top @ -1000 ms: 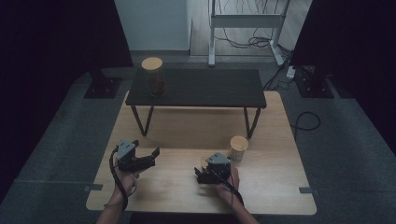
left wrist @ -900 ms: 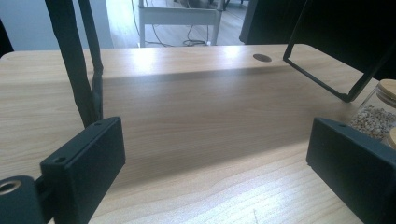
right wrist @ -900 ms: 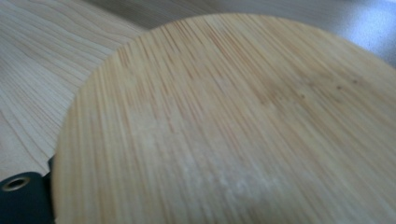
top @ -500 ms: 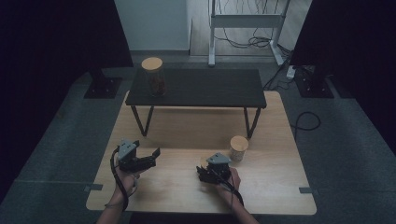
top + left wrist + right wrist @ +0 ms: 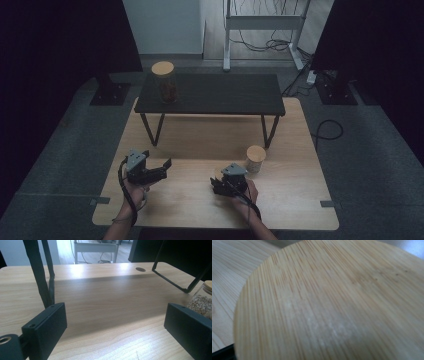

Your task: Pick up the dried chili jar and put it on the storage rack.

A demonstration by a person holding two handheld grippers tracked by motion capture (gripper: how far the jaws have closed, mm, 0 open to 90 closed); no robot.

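Right gripper [image 5: 218,186] is sitting closed just left of the jar [image 5: 255,160], near right; whether it is gripping the lid [image 5: 332,305] is unclear. Left gripper [image 5: 165,169] is gaping wide, empty. Pulling on the lid risks tipping the jar.

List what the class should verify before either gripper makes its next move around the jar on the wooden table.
1. Left gripper free: jaws wide apart, nothing between them. Ok.
2. Right gripper state: jaws shut beside the near jar. Whether they grip anything: cannot tell.
3. Near jar steady: upright on the wooden table, bamboo lid in place. Ok.
4. Right gripper view usable: the lid is so close that it blurs and hides the jaws. Not ok.
5. Far jar: upright on the low black table, away from both hands. Ok.
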